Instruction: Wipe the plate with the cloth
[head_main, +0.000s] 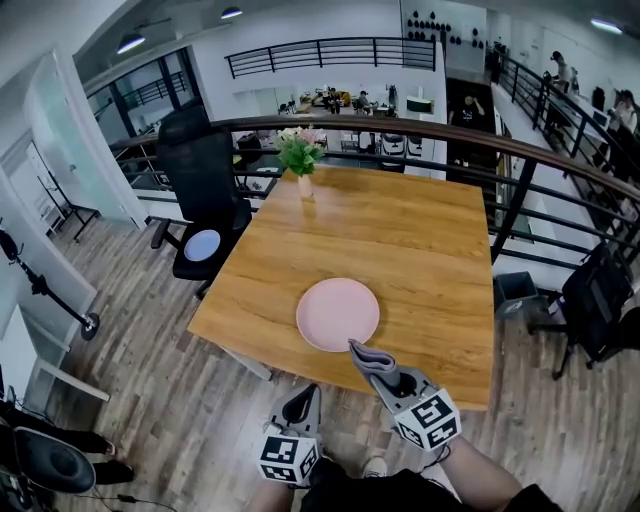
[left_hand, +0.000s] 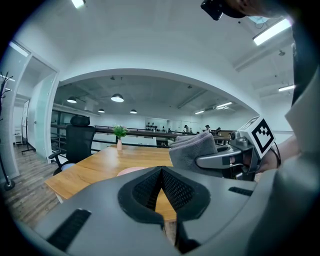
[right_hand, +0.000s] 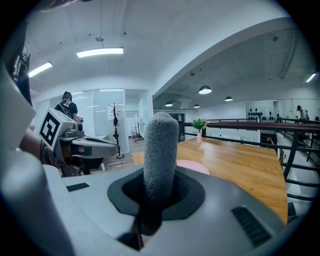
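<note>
My right tongs (head_main: 388, 376) pinch the folded grey cloth (head_main: 368, 354), which stands up between the jaws. My left tongs (head_main: 306, 398) are pressed together with nothing in them, off the near edge of the wooden table (head_main: 420, 240), at seven o'clock from the pink plate (head_main: 338, 314). The plate lies near that edge; the cloth's tip sits at its five o'clock rim, and whether they touch I cannot tell

open tabletop (head_main: 420, 250) round the pink plate (head_main: 338, 313), flower vase (head_main: 304, 185) at far edge, office chair (head_main: 205, 200) at left
</note>
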